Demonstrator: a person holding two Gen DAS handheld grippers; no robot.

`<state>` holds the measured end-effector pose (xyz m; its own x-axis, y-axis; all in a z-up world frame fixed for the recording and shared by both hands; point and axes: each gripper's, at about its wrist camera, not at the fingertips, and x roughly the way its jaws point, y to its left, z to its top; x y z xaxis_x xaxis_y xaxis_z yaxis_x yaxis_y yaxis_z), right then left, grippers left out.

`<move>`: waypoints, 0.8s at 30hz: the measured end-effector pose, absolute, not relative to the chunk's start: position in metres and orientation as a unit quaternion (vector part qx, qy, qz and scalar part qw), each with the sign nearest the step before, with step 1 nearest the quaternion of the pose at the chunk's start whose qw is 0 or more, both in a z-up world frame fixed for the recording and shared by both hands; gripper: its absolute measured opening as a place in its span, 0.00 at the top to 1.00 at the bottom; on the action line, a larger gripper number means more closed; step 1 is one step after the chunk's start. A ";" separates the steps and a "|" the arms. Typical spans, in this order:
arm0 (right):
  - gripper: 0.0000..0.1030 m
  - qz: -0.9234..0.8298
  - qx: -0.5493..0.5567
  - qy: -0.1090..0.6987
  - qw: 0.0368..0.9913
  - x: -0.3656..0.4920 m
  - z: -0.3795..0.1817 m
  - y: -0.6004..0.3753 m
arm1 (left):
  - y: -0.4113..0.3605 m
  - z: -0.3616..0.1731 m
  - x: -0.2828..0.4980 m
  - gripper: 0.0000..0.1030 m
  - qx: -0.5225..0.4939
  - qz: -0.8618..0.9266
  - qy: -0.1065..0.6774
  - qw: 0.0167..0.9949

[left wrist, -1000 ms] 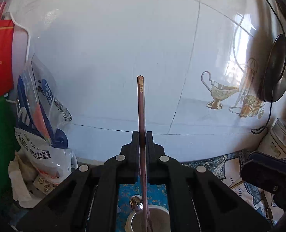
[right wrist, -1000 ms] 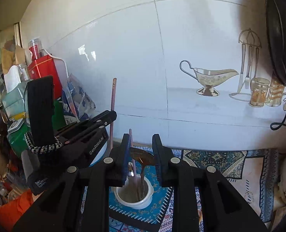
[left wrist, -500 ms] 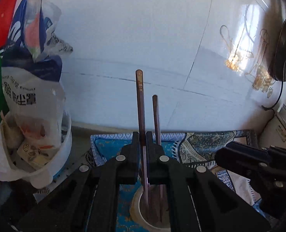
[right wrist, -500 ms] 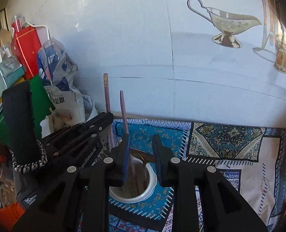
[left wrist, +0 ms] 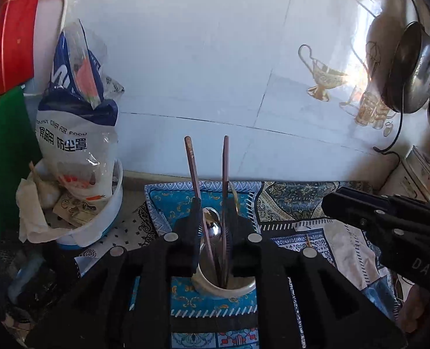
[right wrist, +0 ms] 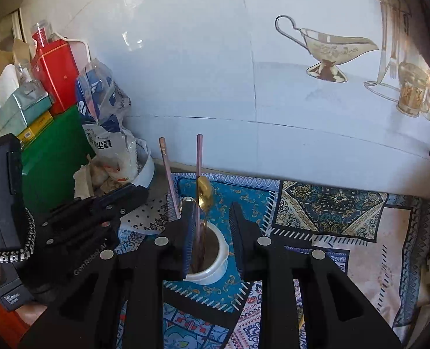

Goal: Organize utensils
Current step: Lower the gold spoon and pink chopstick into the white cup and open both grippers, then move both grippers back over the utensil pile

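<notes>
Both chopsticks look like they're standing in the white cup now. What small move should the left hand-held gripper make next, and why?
Probably lift the left hand-held gripper straight up and back. Its jaws are opening, and both chopsticks already stand in the white cup beside the spoons, so the placement looks done.

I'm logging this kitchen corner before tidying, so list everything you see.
cup: one, white, centre
chopsticks: two, reddish-brown, in cup
silver spoon: one, in cup
gold spoon: one, in cup
cloth: one, blue patterned, underneath
bowl: one, white, left
plastic bag: one, white-blue, in bowl
red box: one, far left
green box: one, below it
pan: one, dark, hanging right
left gripper: black, jaws opening, chopsticks between them
right gripper: black, open, over cup
</notes>
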<state>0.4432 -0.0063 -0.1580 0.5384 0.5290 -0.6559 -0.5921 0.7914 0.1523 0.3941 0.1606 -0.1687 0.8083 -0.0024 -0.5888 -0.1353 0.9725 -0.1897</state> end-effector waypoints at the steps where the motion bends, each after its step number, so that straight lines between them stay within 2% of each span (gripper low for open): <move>1: 0.79 0.317 -0.046 0.357 0.877 0.441 -0.157 -0.013 | 0.156 -0.165 0.390 0.86 -0.107 0.035 0.309 0.944; 6: 0.77 0.296 -0.055 0.360 0.883 0.431 -0.158 -0.053 | 0.129 -0.150 0.371 0.78 -0.093 0.026 0.314 0.944; 12: 0.77 0.263 -0.053 0.383 0.884 0.428 -0.175 -0.102 | 0.093 -0.152 0.364 0.73 -0.079 0.024 0.333 0.939; 24: 0.77 0.211 -0.050 0.458 0.862 0.422 -0.232 -0.182 | 0.028 -0.210 0.371 0.73 -0.066 -0.003 0.423 0.904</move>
<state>0.4224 -0.1823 -0.2324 0.4922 0.3186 -0.8101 -0.4099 0.9058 0.1072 0.3707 0.0280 -0.2103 0.6429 -0.0604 -0.7635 -0.0505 0.9914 -0.1209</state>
